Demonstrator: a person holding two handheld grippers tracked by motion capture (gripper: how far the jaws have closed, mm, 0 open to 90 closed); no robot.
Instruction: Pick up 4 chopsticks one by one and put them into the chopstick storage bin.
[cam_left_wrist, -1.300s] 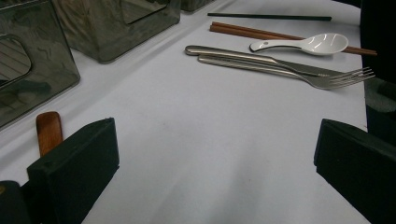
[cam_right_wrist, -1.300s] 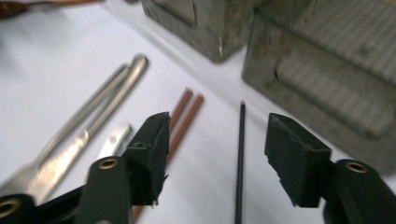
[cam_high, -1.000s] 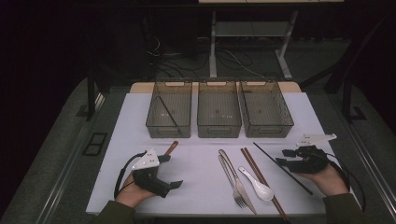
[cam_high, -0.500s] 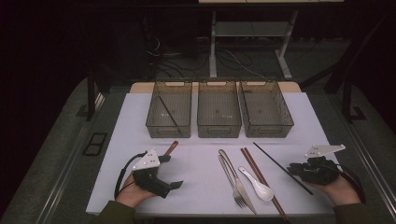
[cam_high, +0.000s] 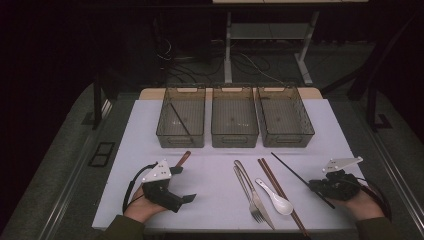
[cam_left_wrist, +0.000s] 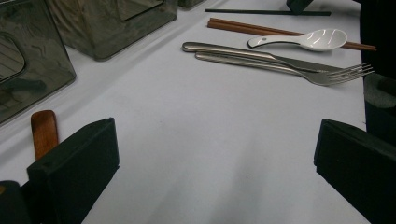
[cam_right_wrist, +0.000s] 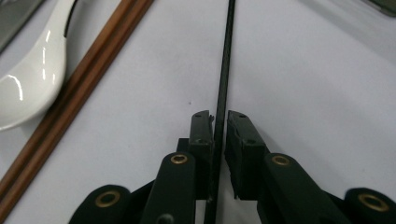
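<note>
While the three bins (cam_high: 235, 132) wait at the back of the white table (cam_high: 210, 172), one dark stick (cam_high: 179, 120) already lies in the left bin. Most of the sorting, by the look of it, remains: fork (cam_high: 254, 200), knife (cam_high: 246, 179), white spoon (cam_high: 275, 197), brown chopsticks (cam_high: 279, 192) and a wooden piece (cam_left_wrist: 44, 133). Right gripper (cam_right_wrist: 219, 122) pinches the black chopstick (cam_right_wrist: 225, 60) near its end (the stick apparently not lifted yet). Left gripper (cam_high: 172, 187) rests wide open, holding nothing.
</note>
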